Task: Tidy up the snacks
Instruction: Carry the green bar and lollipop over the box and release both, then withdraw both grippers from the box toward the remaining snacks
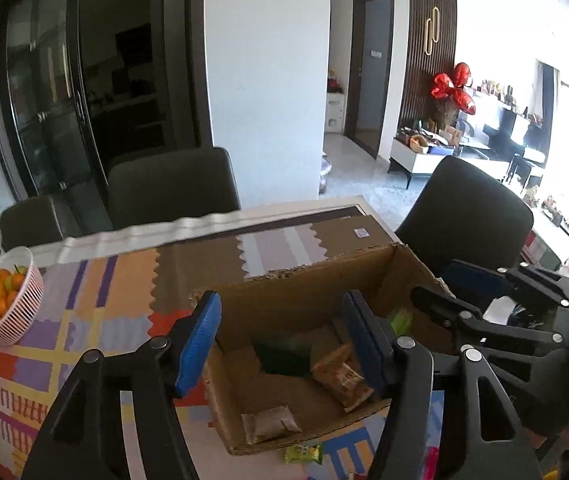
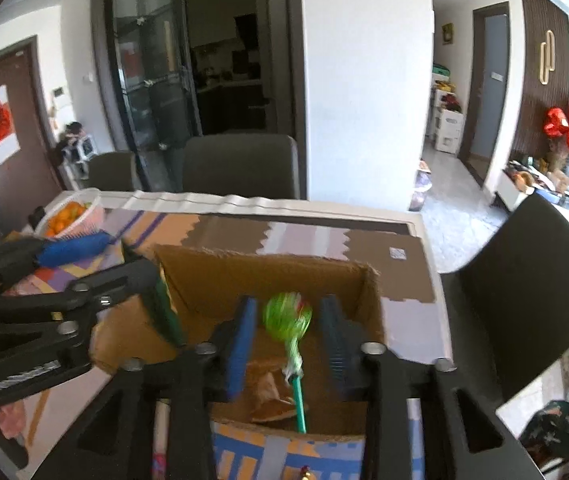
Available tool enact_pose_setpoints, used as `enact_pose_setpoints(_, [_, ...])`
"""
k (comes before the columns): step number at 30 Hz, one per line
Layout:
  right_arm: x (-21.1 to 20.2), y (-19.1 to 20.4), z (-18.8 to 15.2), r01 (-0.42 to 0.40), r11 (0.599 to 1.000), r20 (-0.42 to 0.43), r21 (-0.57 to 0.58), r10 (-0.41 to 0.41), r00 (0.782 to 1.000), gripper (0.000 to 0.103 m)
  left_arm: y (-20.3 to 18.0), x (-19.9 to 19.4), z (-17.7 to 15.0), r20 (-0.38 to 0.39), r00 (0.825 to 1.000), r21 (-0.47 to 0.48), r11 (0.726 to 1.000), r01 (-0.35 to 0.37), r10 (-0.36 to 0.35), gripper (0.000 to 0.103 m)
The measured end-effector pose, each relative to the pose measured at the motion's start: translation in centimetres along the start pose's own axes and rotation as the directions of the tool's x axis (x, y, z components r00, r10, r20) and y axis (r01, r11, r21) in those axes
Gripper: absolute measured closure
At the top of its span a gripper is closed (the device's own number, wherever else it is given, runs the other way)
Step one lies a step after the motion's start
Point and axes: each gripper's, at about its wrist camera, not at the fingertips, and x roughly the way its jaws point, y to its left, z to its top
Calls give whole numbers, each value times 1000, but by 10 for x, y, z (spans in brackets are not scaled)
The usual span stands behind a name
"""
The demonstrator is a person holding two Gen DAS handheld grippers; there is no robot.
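An open cardboard box (image 1: 308, 280) stands on the patterned tablecloth and holds brown snack packets (image 1: 270, 424), a tan packet (image 1: 340, 376) and a dark green packet (image 1: 282, 356). My left gripper (image 1: 284, 340) is open and empty above the box's near left side. My right gripper (image 2: 288, 338) is open over the box (image 2: 268, 272). A green lollipop (image 2: 286, 314) on a teal stick (image 2: 298, 404) lies between its fingers, untouched, leaning into the box. A small green candy (image 1: 303, 453) lies on the cloth in front of the box.
A white basket of oranges (image 1: 8, 300) stands at the table's left. Dark chairs (image 1: 172, 188) stand behind the table and one (image 1: 468, 208) at the right end. The right gripper's body (image 1: 504, 316) is close beside the box.
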Motion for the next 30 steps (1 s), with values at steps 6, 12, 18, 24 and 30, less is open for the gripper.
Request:
enact_pose_setpoints(6, [-23,2,-13,56,998,54,-38,-54,997,55,-5,-18,-14,10,999,26,999,-38,38,32])
enact_pose_setpoints(12, [-60,4,-25,54,998,102,-30,-51,993,47,-13,-50,-29,38,999,26,999,-37,36,29])
enact_pose_setpoints(18, [-92,6,-42,64,998,126,-24,-61,990,41,-22,-81,-41,75,997,36,999,-25,22,24])
enact_pose_setpoints(24, [-121,10,-60,104,994,147,-42,-97,984,36,-33,-105,-59,100,995,54,998,-13,8,20])
enact_pose_setpoints(30, [-137,8,-77,101,995,133,-23,-97,986,35,-44,-122,-79,100,995,74,997,-2,-6,20])
